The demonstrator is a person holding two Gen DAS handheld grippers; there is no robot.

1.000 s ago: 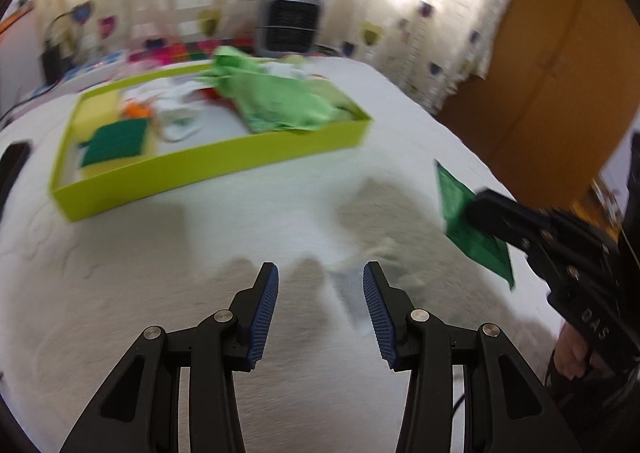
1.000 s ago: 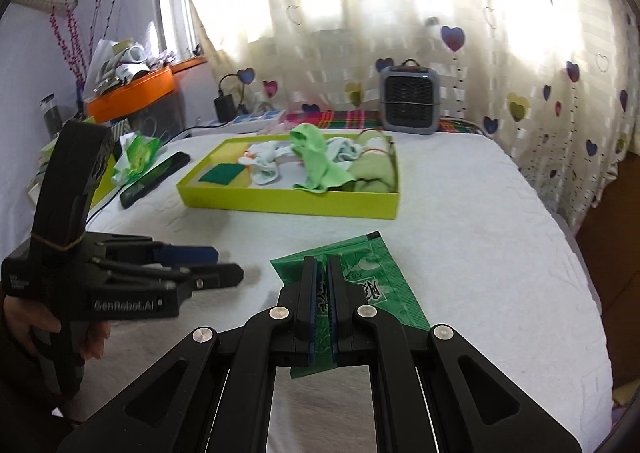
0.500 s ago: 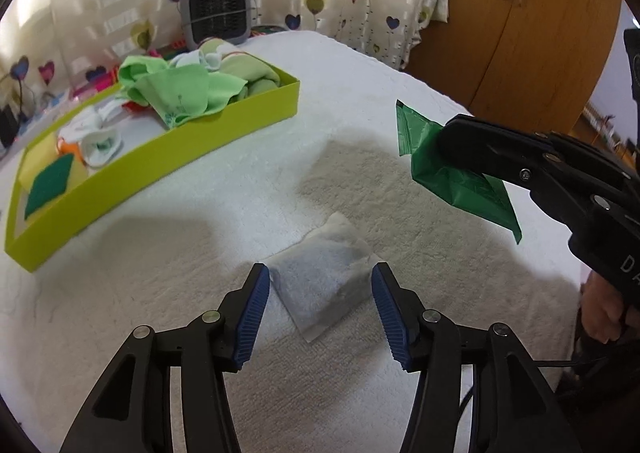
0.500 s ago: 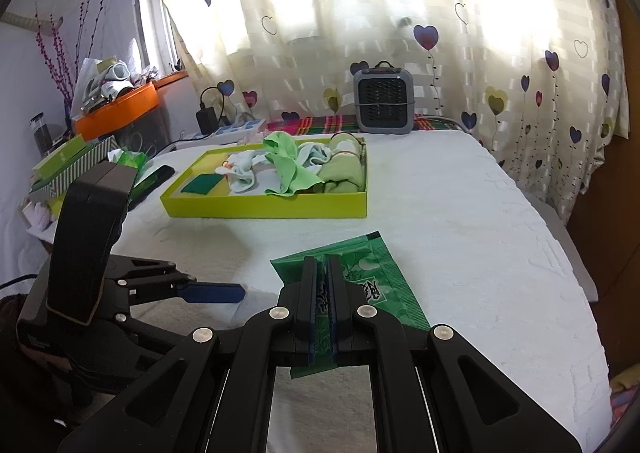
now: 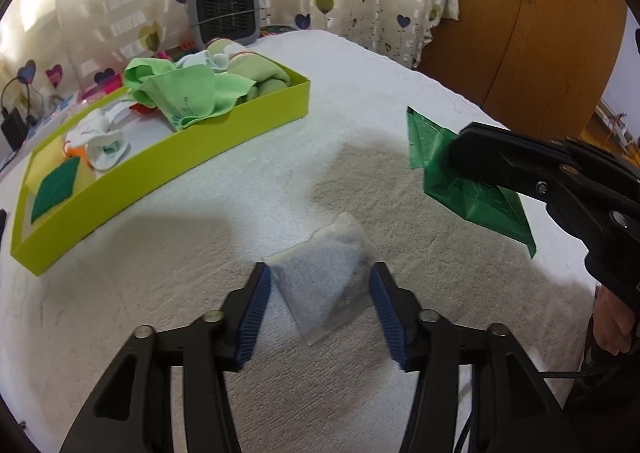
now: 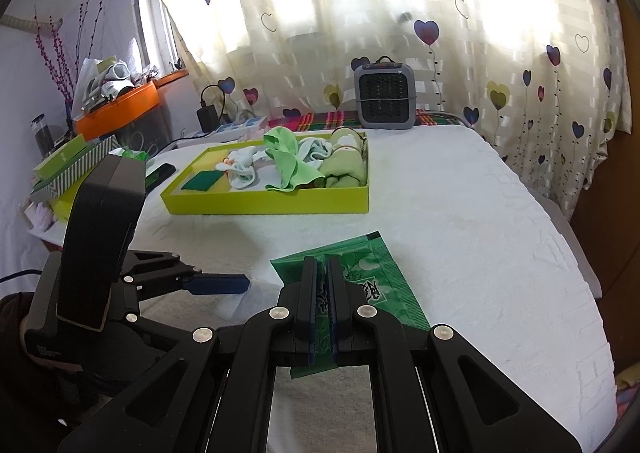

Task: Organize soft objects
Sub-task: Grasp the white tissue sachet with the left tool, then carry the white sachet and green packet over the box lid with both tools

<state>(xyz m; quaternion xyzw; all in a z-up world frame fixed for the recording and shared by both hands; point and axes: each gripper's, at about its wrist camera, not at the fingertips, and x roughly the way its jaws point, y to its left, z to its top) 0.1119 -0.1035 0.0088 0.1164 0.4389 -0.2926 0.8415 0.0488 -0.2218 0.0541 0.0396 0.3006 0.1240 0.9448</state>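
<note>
The left gripper (image 5: 320,305) points steeply down at a bed covered in white towelling (image 5: 360,101), its blue-padded jaws closing. A small translucent white sachet (image 5: 326,285) lies flat on the cover between the pads, at the near edge of the bed. The pads stand just beside its two corners, and whether they touch it cannot be told.

The right gripper (image 6: 321,305) is clamped tight on a green foil packet (image 6: 360,281), held above the cover near the bed's right edge. A hand (image 5: 612,323) grips its handle.

Toward the far left corner of the bed sits a lime-green tray (image 6: 264,207). Inside it lie a light green cloth (image 6: 290,169), white socks (image 6: 242,173), an olive rolled cloth (image 6: 344,169) and a dark green scouring pad (image 6: 202,181). Beyond the bed's far edge stands a small grey heater (image 6: 385,93) in front of heart-patterned curtains (image 6: 440,13).
</note>
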